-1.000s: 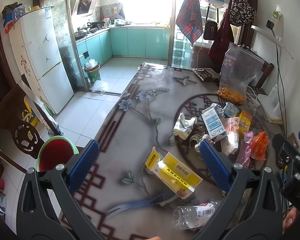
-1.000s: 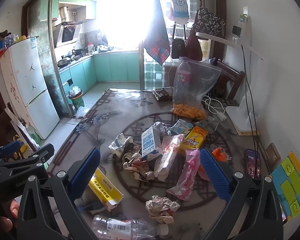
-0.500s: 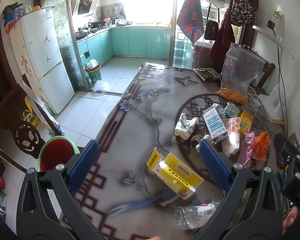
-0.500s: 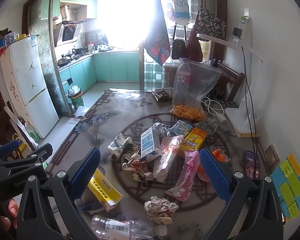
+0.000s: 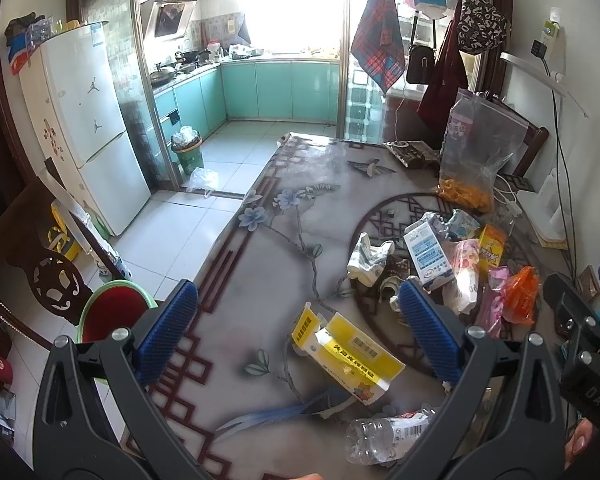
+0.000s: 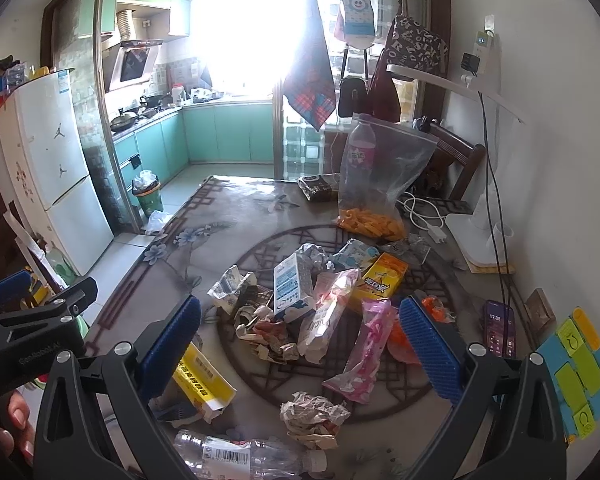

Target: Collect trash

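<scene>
Trash lies on the patterned table (image 5: 284, 248): a yellow carton (image 5: 352, 356) (image 6: 202, 376), a crushed clear bottle (image 5: 384, 434) (image 6: 244, 458), a blue-white milk carton (image 5: 428, 252) (image 6: 290, 284), a crumpled paper ball (image 6: 314, 414), pink wrappers (image 6: 364, 344) and an orange bag (image 5: 520, 292). My left gripper (image 5: 296, 328) is open and empty, above the yellow carton. My right gripper (image 6: 300, 344) is open and empty, above the wrapper pile.
A zip bag with orange snacks (image 6: 380, 184) stands at the table's far side. A phone (image 6: 498, 328) and a coloured pad (image 6: 576, 364) lie at the right. A red-green bin (image 5: 112, 314) stands on the floor left of the table. Fridge (image 5: 84, 128) at left.
Both grippers have drifted slightly; the views shifted a little. Nothing was taken hold of.
</scene>
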The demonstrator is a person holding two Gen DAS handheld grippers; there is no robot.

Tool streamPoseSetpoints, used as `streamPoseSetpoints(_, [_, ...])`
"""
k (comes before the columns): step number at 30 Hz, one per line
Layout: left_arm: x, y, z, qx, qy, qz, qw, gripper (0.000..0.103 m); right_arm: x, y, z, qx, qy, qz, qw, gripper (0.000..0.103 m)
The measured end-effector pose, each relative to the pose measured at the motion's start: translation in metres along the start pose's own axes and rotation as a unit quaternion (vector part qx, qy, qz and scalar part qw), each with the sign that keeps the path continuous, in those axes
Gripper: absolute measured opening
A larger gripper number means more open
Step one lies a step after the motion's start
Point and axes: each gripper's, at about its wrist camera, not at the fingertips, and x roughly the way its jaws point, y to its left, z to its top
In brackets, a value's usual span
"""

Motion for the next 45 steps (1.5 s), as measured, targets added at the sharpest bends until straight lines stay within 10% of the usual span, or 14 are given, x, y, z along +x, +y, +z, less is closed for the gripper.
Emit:
streamPoseSetpoints(14, [0.006,0.004,0.0,-0.014,0.009,-0.02,0.9997,0.099,0.007,0.001,-0.002,-0.046,0.003,0.006,0.999,0.096])
streamPoseSetpoints(21, [0.016,0.011,-0.009,-0.019,0.017,-0.02,0.9995,0.099,0.021,0.005,-0.009,-0.12,0.05,0.087,0.988,0.096])
streamPoseSetpoints(32, [0.06,0.018,-0.042,-0.006,0.091,-0.027,0.9955,0.099,0.073,0.088,-0.144,-0.413,0.229,0.19,0.861,0.093])
streamPoseSetpoints(35, [0.072,0.026,-0.05,-0.029,0.116,-0.035,0.9922,0.099,0.082,0.098,-0.168,-0.453,0.242,0.177,0.84,0.063])
streamPoseSetpoints(39, [0.085,0.033,-0.06,-0.042,0.135,-0.03,0.9895,0.098,0.084,0.091,-0.168,-0.422,0.238,0.188,0.854,0.054])
streamPoseSetpoints(45, [0.105,0.033,-0.073,-0.065,0.173,-0.045,0.9817,0.097,0.061,0.035,-0.119,-0.258,0.22,0.23,0.912,0.05])
